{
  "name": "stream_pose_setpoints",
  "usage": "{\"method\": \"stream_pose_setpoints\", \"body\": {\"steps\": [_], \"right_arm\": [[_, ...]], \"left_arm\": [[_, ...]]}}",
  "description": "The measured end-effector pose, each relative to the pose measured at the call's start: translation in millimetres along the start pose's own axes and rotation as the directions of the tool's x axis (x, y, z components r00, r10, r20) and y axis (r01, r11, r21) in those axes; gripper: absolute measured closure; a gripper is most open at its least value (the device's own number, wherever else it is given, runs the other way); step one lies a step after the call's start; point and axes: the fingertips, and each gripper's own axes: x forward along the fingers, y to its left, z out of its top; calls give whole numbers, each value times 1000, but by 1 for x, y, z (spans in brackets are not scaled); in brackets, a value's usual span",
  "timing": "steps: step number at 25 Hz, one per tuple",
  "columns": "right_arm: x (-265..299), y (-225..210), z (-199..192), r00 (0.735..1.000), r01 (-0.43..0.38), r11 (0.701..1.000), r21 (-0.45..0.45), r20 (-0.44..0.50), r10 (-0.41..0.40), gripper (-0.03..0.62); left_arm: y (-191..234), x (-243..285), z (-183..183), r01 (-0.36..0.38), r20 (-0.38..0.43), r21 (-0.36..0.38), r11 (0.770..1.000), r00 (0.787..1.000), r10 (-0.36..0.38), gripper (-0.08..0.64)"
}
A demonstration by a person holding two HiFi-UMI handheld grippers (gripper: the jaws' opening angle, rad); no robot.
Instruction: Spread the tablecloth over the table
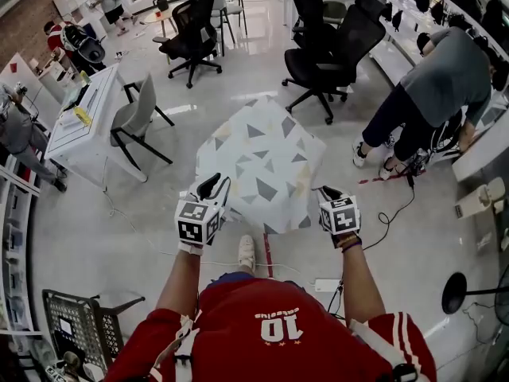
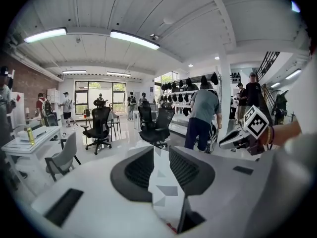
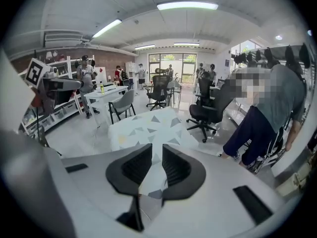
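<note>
Left gripper (image 1: pixel 213 186) and right gripper (image 1: pixel 327 191) each clamp a near corner of the triangle-patterned tablecloth (image 1: pixel 262 157), cloth spread flat toward far side.

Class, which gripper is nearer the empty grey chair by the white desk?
Left. The left gripper holds the tablecloth on the side toward the grey chair; the right gripper holds it farther across.

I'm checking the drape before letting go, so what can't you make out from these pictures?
Table: head view, wholly hidden under the tablecloth.
Cloth's near corners: head view, behind the left gripper and right gripper.
Far overhang: right gripper view, hidden beyond the cloth's top.
</note>
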Motion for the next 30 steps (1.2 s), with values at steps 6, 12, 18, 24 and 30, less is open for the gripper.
{"method": "stream_pose_setpoints", "body": {"steps": [6,12,18,24,30], "right_arm": [[-11,-4,8,999,-5,999,36,45,3,520],[-21,-7,28,993,0,997,83,117,-10,520],[-37,-8,63,970,27,989,147,237,-62,520],[-61,8,108,938,42,988,149,333,-91,520],[-85,30,139,907,46,988,145,409,-102,520]], "left_arm": [[-4,-14,10,-19,4,13,1000,1000,19,457],[6,-18,23,-33,28,16,999,999,32,457],[21,-16,43,-29,64,16,999,998,28,457],[38,-26,77,-8,133,23,1000,991,5,457],[54,-50,103,-20,219,-16,1000,976,23,457]]}}
